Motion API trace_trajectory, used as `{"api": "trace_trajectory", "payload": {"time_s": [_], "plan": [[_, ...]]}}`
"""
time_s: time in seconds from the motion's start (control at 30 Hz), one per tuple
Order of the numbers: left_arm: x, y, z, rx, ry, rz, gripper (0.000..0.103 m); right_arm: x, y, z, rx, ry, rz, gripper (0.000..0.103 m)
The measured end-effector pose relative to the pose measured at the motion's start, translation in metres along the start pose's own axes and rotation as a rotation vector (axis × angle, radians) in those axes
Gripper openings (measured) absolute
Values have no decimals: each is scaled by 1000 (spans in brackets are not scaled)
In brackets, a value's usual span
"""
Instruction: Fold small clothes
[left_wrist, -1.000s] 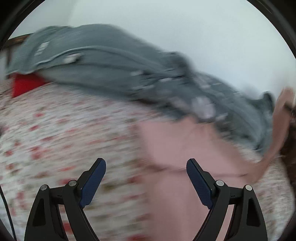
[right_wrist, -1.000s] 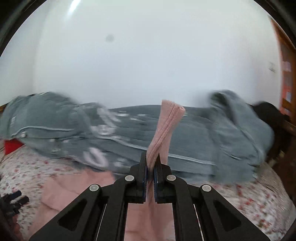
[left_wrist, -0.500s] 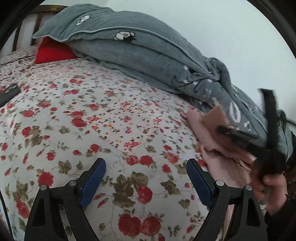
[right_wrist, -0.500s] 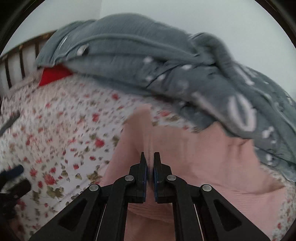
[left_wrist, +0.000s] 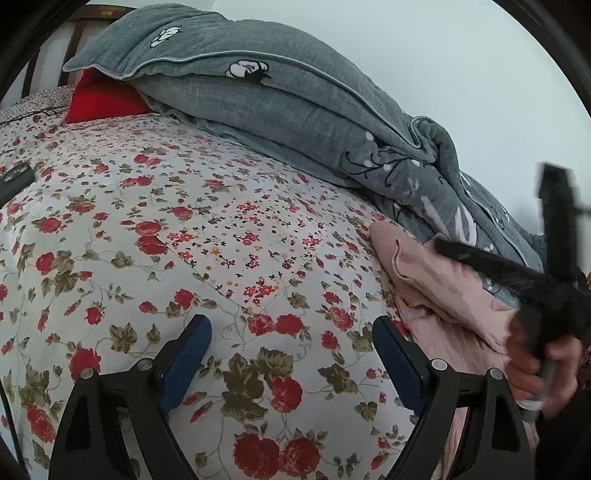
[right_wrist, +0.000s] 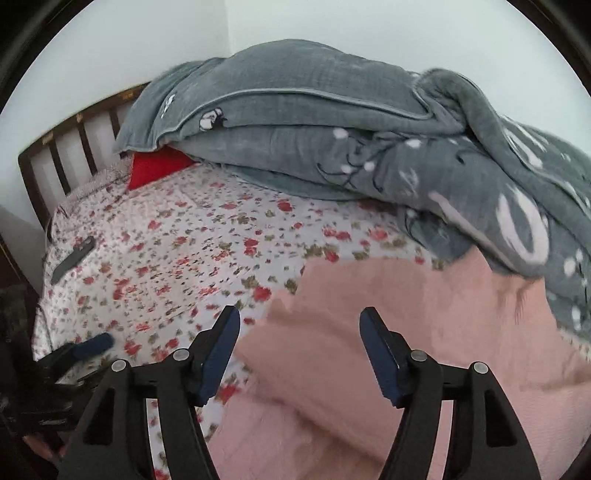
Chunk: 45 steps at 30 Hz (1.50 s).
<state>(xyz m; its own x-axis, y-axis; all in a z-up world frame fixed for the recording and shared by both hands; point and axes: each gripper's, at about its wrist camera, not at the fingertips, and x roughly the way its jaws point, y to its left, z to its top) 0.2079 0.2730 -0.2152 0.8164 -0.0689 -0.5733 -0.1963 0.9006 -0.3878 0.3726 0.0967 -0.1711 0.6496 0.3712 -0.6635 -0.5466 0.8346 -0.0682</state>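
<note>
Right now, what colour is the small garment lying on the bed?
Pale pink. The garment shows best in the right wrist view, lying on the floral bedsheet.

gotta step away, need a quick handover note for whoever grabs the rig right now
Left tongs: open, empty, over the floral bedsheet.
Right tongs: open, empty, above the pink garment.
The pink garment lies rumpled on the bedsheet beside the grey quilt, no neat fold visible.
Done: garment put down on the bed.
Left: spread it flat, fold it, likely starting from the edge near the right tongs.
</note>
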Motion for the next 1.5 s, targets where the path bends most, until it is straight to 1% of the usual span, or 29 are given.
{"api": "trace_trajectory", "payload": {"time_s": [0.03,0.07,0.13,0.17,0.2,0.23,0.27,0.3,0.33,0.4,0.47,0.53,0.57,0.6,0.67,0.73,0.77,0.83,0.9,0.93,1.0,1.03,1.07,1.13,1.23,1.33,1.37,1.43,1.5], "plan": [[0,0,0,-2,-2,-3,88,17,2,1,-44,36,-33,66],[-1,1,0,-5,-5,-4,88,31,2,-1,-67,69,-46,66],[-2,1,-1,-7,-10,-8,88,52,-4,-5,-61,133,-15,65],[-2,1,-1,-7,-10,-7,88,60,-9,-8,-45,158,27,60],[-1,1,-1,-6,-8,-6,88,60,-9,-8,-45,153,46,49],[-2,1,-1,-4,-8,-7,88,57,-7,-7,-74,144,37,38],[-2,1,-1,-2,-8,-7,88,55,-5,-6,-101,135,18,20],[-2,1,-1,-1,-8,-7,89,50,-3,-5,-131,126,11,19],[-3,1,-1,-2,-8,-7,88,43,-3,-3,-134,110,17,18],[-3,1,-1,-2,-8,-8,88,35,-9,1,-110,72,29,16],[-2,0,-1,-1,-6,-9,88,34,-15,6,-95,54,36,16],[-3,1,-1,-1,-6,-10,88,37,-20,9,-67,48,43,16],[-2,0,-1,-2,-6,-9,88,41,-23,9,-40,53,51,22],[-2,1,-1,-2,-5,-9,88,48,-25,7,-19,66,60,40],[-2,1,-1,0,-3,-7,88,61,-21,1,-47,106,27,63],[-1,1,-1,-1,-5,-8,88,54,-23,0,-53,104,32,56],[-1,1,-1,-1,-3,-7,88,40,-26,1,-41,78,36,55],[-1,1,-1,3,-1,-3,88,12,-33,-1,-29,21,14,55],[0,-1,-1,4,-1,1,88,-5,-41,-7,-22,4,-38,55],[1,-1,-1,4,0,1,88,-8,-45,-11,-12,10,-65,56],[2,-1,-1,5,3,5,88,6,-55,-23,0,76,-106,60],[2,-1,-1,6,3,6,88,18,-59,-29,6,118,-119,60],[2,-2,-1,7,4,9,88,29,-65,-36,33,147,-107,59],[3,-2,-1,9,7,16,88,21,-71,-34,73,117,-80,59],[2,-3,-3,20,19,29,88,-23,-75,-31,110,46,-87,59],[0,-6,-6,36,29,45,88,-80,-79,-47,132,-7,-106,59],[-2,-9,-8,50,32,60,88,-100,-81,-56,136,-15,-123,60],[-6,-17,-13,77,31,69,88,-137,-87,-81,153,-21,-153,60],[-9,-25,-16,105,45,66,87,-163,-97,-105,177,-16,-179,60]]}}
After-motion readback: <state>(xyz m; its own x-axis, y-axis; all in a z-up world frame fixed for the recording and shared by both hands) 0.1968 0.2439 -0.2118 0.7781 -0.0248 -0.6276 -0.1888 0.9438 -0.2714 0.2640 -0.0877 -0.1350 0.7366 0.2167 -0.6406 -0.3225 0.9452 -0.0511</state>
